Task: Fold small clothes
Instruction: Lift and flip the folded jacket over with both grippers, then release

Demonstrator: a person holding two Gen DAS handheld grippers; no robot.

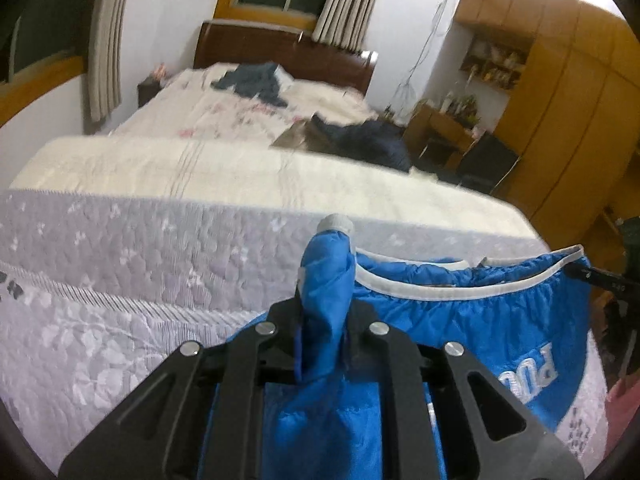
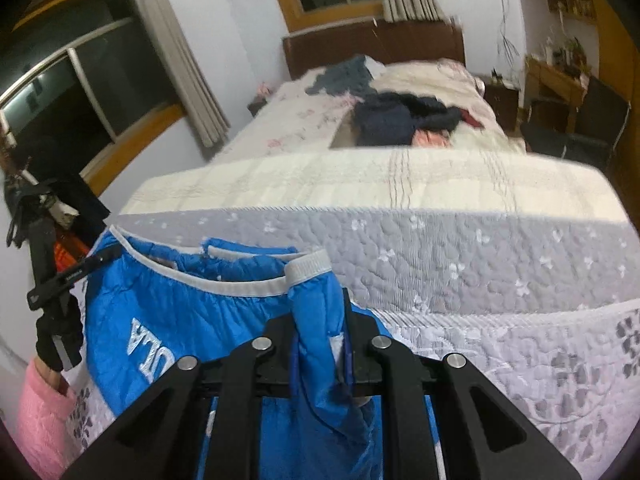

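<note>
Left gripper (image 1: 326, 300) fingers clamped on one sleeve of blue jacket (image 1: 460, 320); right gripper (image 2: 320, 312) fingers clamped on other sleeve. Jacket stretched between both fingers, over grey quilt (image 2: 460, 264) on bed (image 1: 240, 168) ahead.

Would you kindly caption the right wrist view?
Right gripper pinching a blue garment by its white-trimmed edge above a quilted bed.

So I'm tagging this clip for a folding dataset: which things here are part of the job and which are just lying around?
In the job:
- blue garment with white trim
- left gripper, shut on one end of it
- right gripper, shut on the other end
- grey quilted bedspread beneath

Lying about:
- dark clothes pile further up the bed
- grey-blue garment near the headboard
- wooden desk
</note>
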